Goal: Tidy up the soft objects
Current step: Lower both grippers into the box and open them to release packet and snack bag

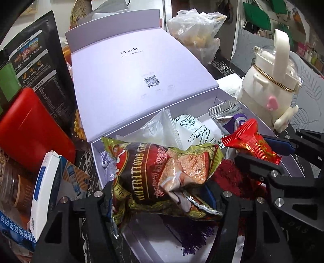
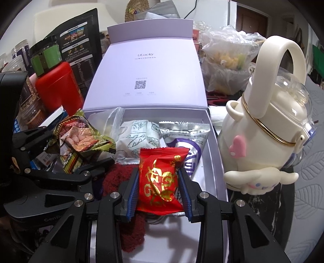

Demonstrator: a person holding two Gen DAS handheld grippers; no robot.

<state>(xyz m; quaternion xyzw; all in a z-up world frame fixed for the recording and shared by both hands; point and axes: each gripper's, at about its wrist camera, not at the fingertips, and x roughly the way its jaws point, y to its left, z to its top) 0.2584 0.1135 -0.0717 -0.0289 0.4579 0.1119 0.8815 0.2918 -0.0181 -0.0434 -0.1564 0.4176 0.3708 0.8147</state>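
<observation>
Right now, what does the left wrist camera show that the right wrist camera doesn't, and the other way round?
Only the left wrist view shows the white and blue carton at its lower left. Only the right wrist view shows the green-labelled jar on the red container. Both show the open lavender box, the left tool shut on the cereal packet, the right tool shut on the red packet, and the white bottle.

Dark marble tabletop (image 2: 261, 199), white wall (image 2: 113, 12) behind.
</observation>
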